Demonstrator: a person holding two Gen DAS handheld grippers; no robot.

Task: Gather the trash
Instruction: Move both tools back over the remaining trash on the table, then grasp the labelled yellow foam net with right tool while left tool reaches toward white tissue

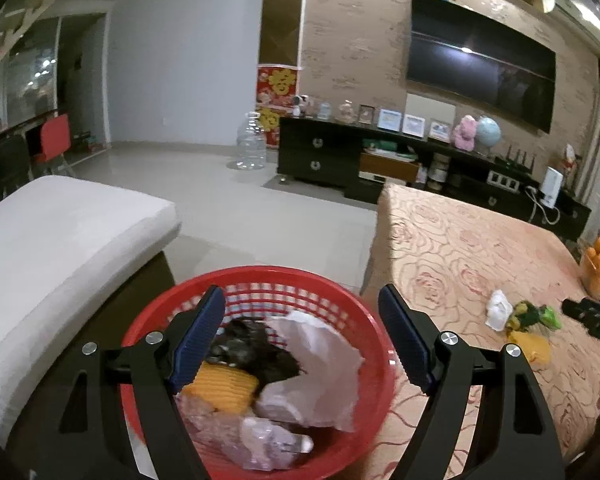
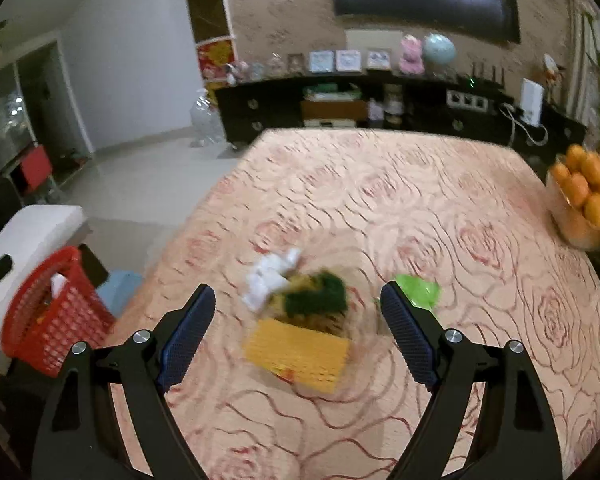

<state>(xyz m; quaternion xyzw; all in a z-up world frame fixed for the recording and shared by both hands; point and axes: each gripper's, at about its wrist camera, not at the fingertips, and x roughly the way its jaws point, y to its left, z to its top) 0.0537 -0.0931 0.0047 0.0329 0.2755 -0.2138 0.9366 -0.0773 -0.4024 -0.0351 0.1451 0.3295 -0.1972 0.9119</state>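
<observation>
left gripper [image 1: 302, 336]: black angular arms, blue ribbed pads, silver round screws
right gripper [image 2: 298, 334]: same black frame, blue textured pads, silver screws

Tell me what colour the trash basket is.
Red, with a lattice wall. The basket shows best in the left wrist view.

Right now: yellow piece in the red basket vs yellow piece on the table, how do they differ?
The basket's yellow piece sits in the red basket, half buried among plastic and paper; the table's yellow piece lies flat on the rose-patterned tablecloth, fully exposed. The first is already collected and lies under the open left gripper; the second is still loose under the open right gripper. Both look yellow and ribbed.
</observation>
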